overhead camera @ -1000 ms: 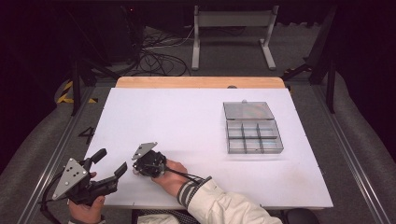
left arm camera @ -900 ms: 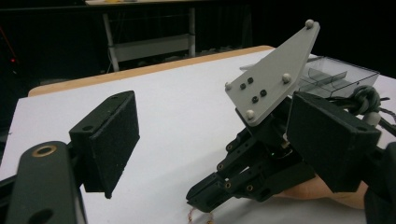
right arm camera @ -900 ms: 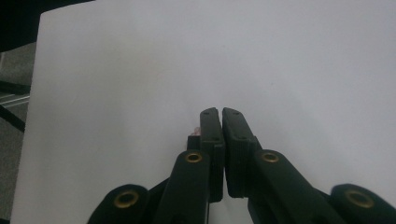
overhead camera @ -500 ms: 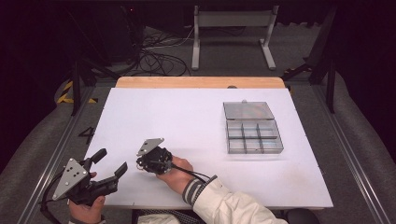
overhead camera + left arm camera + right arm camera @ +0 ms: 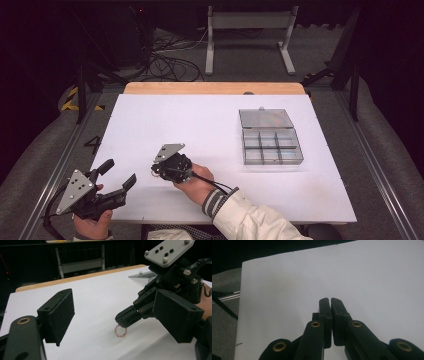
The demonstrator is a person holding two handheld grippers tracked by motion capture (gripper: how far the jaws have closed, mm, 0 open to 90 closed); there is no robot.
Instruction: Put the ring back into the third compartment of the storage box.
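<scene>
A small ring of pink and amber beads (image 5: 121,331) hung from the tip of the right gripper (image 5: 124,320), its lower edge at or just above the white tabletop (image 5: 200,125); whether it touched the surface could not be told. The right gripper's jaws were pressed together on the top of the bead ring, and in the right gripper view (image 5: 330,302) the two black pads met with barely a gap. In the high view that gripper (image 5: 159,170) sat near the front edge of the tabletop, left of centre, held by a hand (image 5: 196,182) in a cream sleeve with a striped cuff. The left gripper (image 5: 117,174) lay just beside it at the tabletop's front left corner, its jaws spread wide with nothing between them. A clear plastic compartment box (image 5: 270,137) with its lid open stood well apart, toward the tabletop's right side.
</scene>
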